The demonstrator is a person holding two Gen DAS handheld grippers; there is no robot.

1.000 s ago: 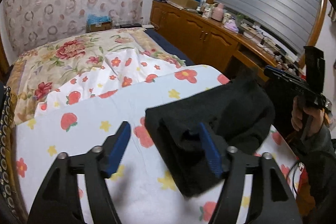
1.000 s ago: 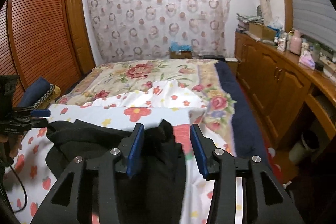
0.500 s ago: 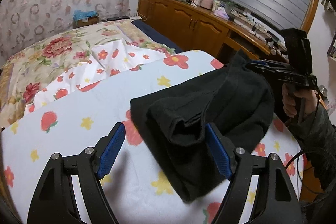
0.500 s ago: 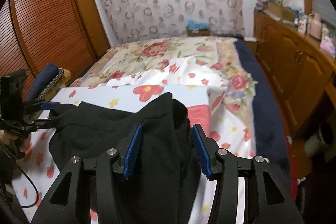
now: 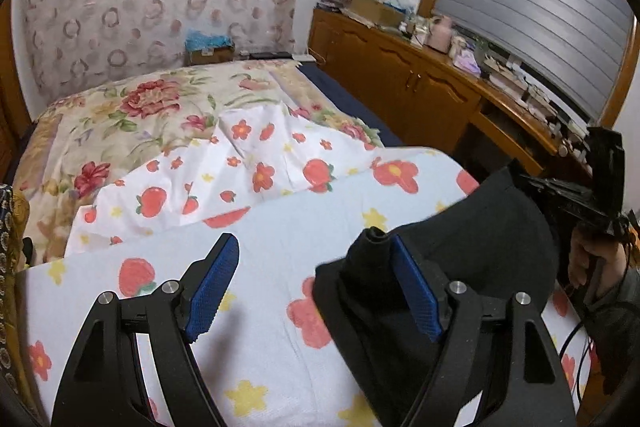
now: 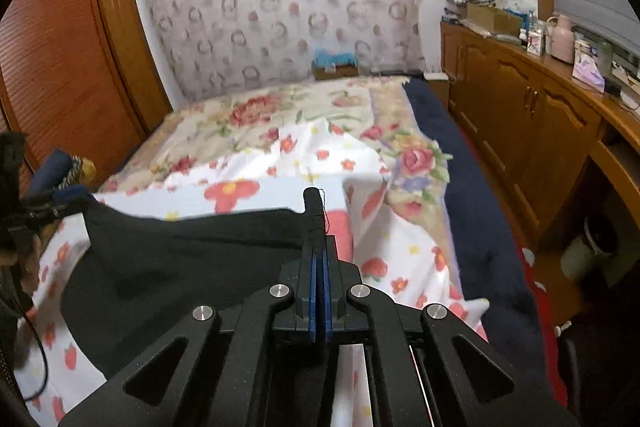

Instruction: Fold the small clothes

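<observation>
Soft, even indoor light is filling both views, leaving only a faint shadow under the left gripper (image 5: 310, 269) on the flowered sheet (image 5: 272, 291). Fisheye distortion is bending the wooden cabinets (image 6: 532, 131) and darkening the corners. The black garment (image 6: 192, 259) is showing almost no detail, and motion blur is softening the right view's bedding

No readable writing anywhere

From where I stand, the boxes and bottles on the far wooden counter (image 6: 560, 75) are too small and blurred to read, and neither the flowered bedsheet (image 5: 280, 267) nor the patterned curtain (image 6: 280, 7) carries any lettering.
</observation>
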